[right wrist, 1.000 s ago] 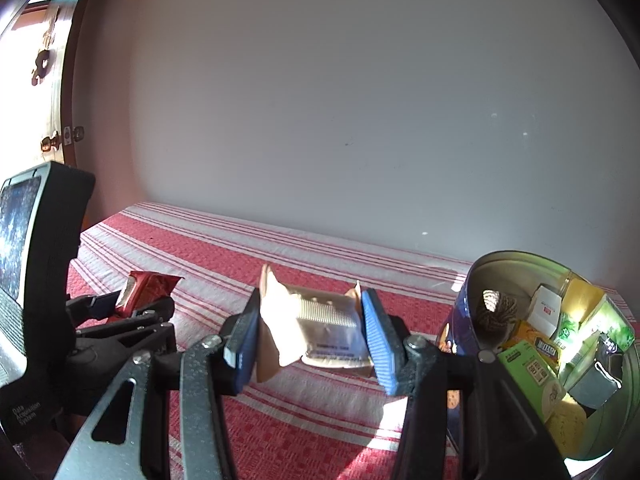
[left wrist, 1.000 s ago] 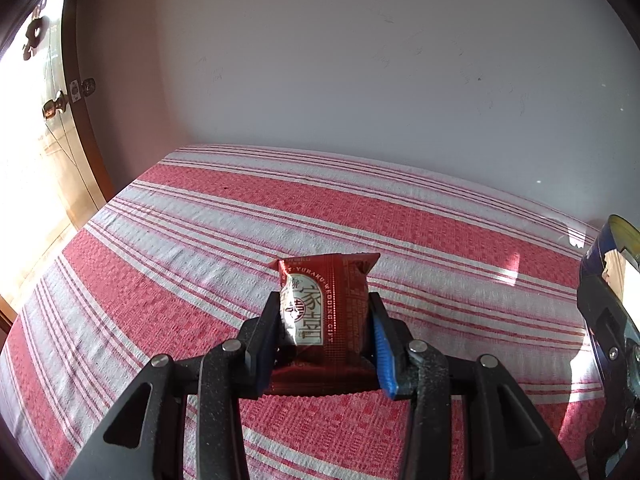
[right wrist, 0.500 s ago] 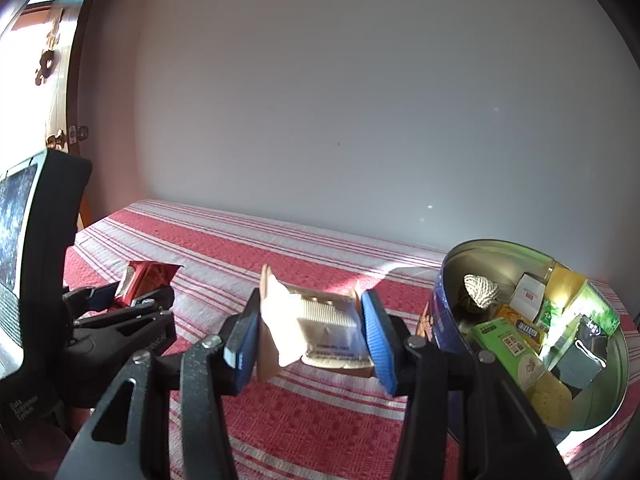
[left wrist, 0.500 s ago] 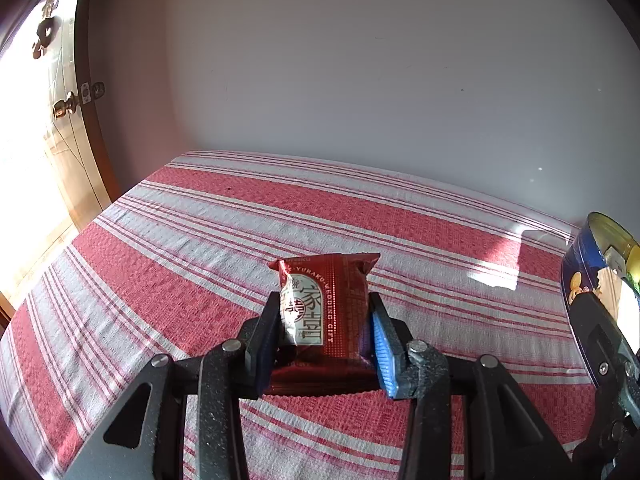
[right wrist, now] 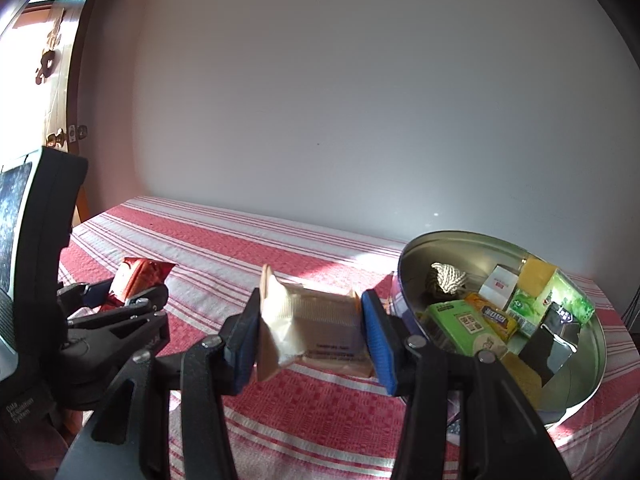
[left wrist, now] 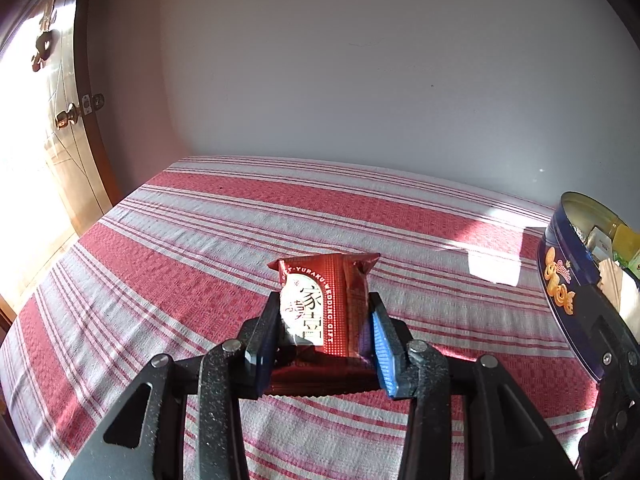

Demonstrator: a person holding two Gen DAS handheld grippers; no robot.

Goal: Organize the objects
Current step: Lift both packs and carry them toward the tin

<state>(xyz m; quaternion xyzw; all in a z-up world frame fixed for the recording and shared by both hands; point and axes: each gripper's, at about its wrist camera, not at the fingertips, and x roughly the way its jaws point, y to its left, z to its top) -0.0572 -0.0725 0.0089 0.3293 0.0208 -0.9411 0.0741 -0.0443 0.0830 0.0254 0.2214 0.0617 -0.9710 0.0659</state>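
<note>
A: Left wrist view first. What does the left gripper (left wrist: 324, 344) have?

B: It pinches a red snack packet (left wrist: 326, 312) upright, long axis vertical, printed face toward the camera, above the striped counter (left wrist: 200, 248). A blue tin (left wrist: 568, 280) sits at the right edge.

A: And the right wrist view?

B: The right gripper (right wrist: 312, 332) clamps a beige packet (right wrist: 316, 328) lying flat, long axis across the fingers. Only here is the tin's inside visible: boxes and a rope ball (right wrist: 448, 278).

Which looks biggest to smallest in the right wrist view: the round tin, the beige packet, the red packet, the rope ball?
1. Round tin
2. Beige packet, though nearness to the camera inflates it
3. Red packet
4. Rope ball
</note>
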